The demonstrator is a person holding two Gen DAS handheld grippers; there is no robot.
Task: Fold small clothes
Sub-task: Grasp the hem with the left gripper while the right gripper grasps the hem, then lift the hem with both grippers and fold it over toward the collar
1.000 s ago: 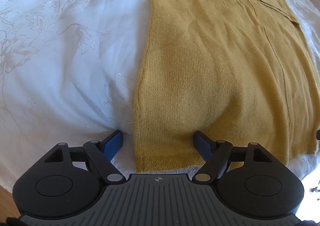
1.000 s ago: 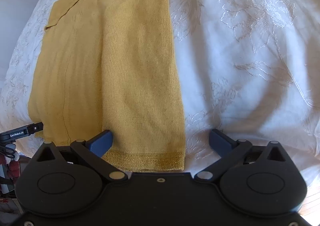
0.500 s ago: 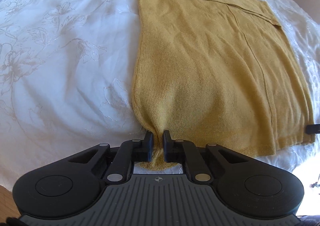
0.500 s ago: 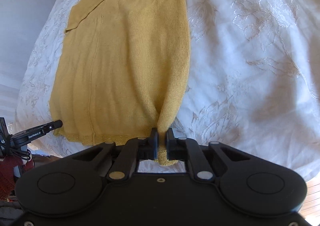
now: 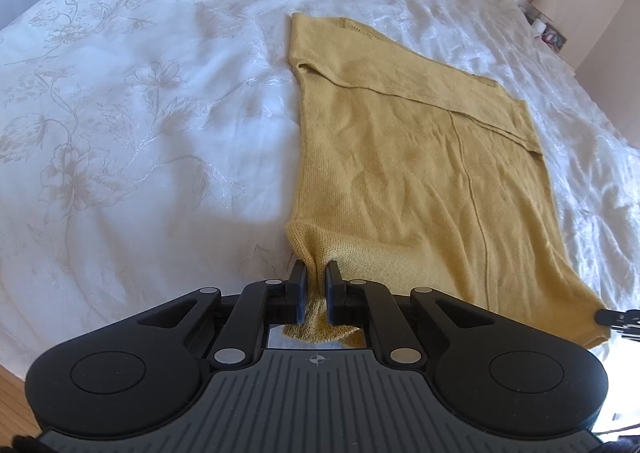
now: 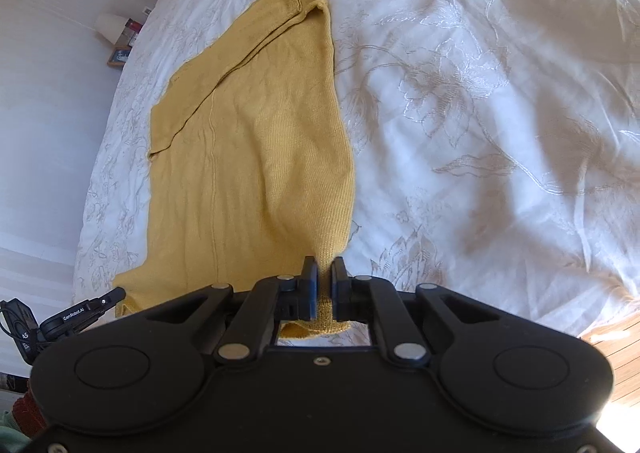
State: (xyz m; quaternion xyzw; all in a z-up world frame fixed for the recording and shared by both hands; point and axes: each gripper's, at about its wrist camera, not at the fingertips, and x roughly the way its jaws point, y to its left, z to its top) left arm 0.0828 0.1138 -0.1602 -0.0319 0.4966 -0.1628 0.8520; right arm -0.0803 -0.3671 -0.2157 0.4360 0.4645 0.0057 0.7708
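both tongs clamp the near hem corners of the yellow knit sweater [image 5: 420, 173], left gripper [image 5: 315, 285] and right gripper [image 6: 324, 279] one corner each, rest lying flat on the white bedspread [image 5: 140, 113], likely to carry hem toward the collar.

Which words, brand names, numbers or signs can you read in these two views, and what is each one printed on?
"GenRobot.AI": white print on the black arm of the left tongs, seen in the right wrist view.
"AS": partial white letters on the black device below that arm, cut off.
Crosshair sign, no text: on the grey ribbed plate in the left wrist view.
Bedside items: labels too small to read.
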